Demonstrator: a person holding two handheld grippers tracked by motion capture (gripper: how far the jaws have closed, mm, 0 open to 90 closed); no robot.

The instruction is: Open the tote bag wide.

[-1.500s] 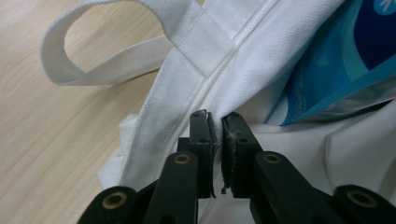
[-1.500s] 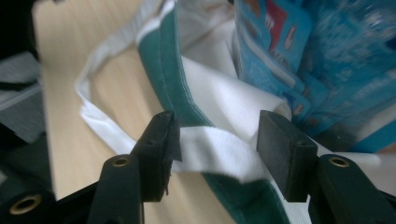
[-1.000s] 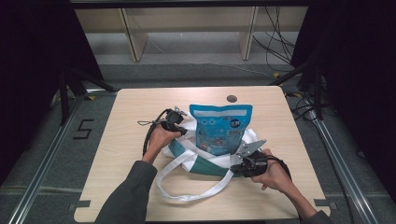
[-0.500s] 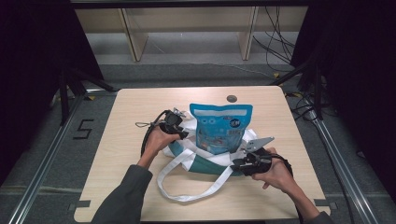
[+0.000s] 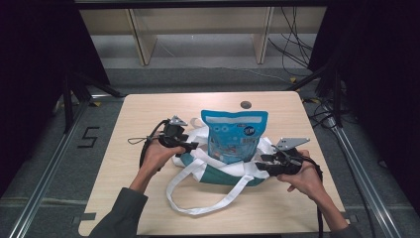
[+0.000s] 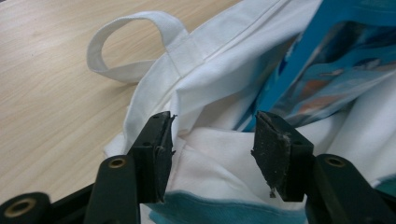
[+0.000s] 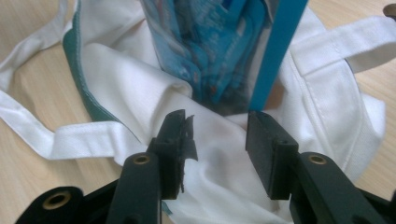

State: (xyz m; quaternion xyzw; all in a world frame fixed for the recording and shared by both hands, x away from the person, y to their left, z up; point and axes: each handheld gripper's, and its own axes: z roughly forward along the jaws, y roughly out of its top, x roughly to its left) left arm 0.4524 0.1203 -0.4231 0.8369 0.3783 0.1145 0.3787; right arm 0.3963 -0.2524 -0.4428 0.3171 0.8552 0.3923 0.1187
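Near the middle of the wooden table (image 5: 138, 124) lies a white and teal tote bag (image 5: 218, 171), a blue pouch (image 5: 234, 135) standing in its mouth. At its left edge the left gripper (image 5: 190, 147) and at its right edge the right gripper (image 5: 261, 161) have just been opening; both sets of jaws stand apart over the cloth, gripping nothing.

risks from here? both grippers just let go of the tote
1. Blue pouch stands upright in the slumped tote bag with no support; it may tip over.
2. Both sets of jaws have just been opening, cloth between them but not pinched: left gripper, right gripper. Frayed pads could snag fabric on withdrawal.
3. Long strap trails near the table edge.
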